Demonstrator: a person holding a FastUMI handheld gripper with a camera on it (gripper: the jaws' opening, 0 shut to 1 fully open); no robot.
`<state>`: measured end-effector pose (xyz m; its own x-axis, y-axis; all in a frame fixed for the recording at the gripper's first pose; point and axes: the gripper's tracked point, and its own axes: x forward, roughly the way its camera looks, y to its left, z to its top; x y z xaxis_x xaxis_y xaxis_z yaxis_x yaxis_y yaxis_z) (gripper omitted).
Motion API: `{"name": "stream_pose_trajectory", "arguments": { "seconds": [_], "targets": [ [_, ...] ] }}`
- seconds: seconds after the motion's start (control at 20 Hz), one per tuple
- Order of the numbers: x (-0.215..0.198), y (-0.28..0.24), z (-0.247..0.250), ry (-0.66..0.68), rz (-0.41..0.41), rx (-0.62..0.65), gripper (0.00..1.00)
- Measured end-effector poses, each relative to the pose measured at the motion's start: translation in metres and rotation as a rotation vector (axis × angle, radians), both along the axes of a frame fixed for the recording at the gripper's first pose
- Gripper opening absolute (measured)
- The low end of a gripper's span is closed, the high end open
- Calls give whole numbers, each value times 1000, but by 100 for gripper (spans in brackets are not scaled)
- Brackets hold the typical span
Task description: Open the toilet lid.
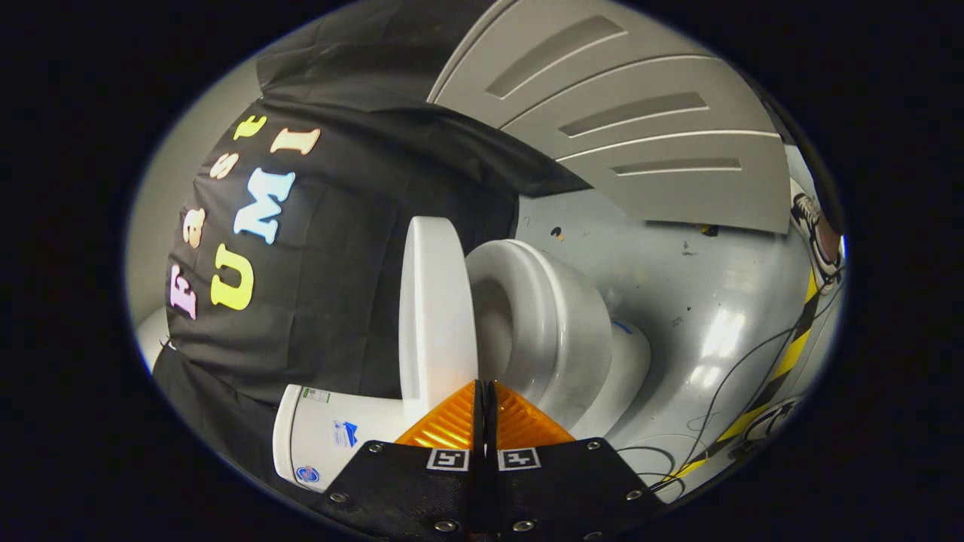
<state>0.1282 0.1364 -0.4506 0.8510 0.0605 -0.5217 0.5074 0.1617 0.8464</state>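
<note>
Just ahead of your tool (486, 385): a toilet, seen rolled on its side because the camera is tilted.

- Tool: the two fingers lie pressed together tip to tip, no gap between them, nothing held. The tips sit at the lid's edge, at the seam where it meets the bowl; whether they touch it you cannot tell, since the fingers cover that spot.
- Lid (437, 316): raised, standing well clear of the seat and roughly square to it. You see its flat face and one rounded end; the hinge end is hidden behind your fingers.
- Seat and bowl (553, 324): rim ring faces the lid, the hollow between them in shadow. The lower part of the bowl is cut off by the tool's body.
- Tank (331, 436): beside the lid's base, partly covered by the tool. It carries small stickers, too small to make out.
- Floor (708, 301): grey, glossy, with scuffs and glare. Thin cables (723, 391) and a yellow-black tape strip (791, 354) run across it beyond the bowl.
- Panel (640, 128): pale grey, with recessed slots, beyond the toilet.
- Shoe (809, 218): at the far end of the floor, cropped and blurred.
</note>
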Motion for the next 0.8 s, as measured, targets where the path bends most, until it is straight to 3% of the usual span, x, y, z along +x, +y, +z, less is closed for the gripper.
{"name": "stream_pose_trajectory", "arguments": {
  "seconds": [0.45, 0.8],
  "targets": [
    [6, 1, 42, 36, 25, -79, 0],
    [14, 9, 82, 52, 89, -232, 0]
  ]
}}
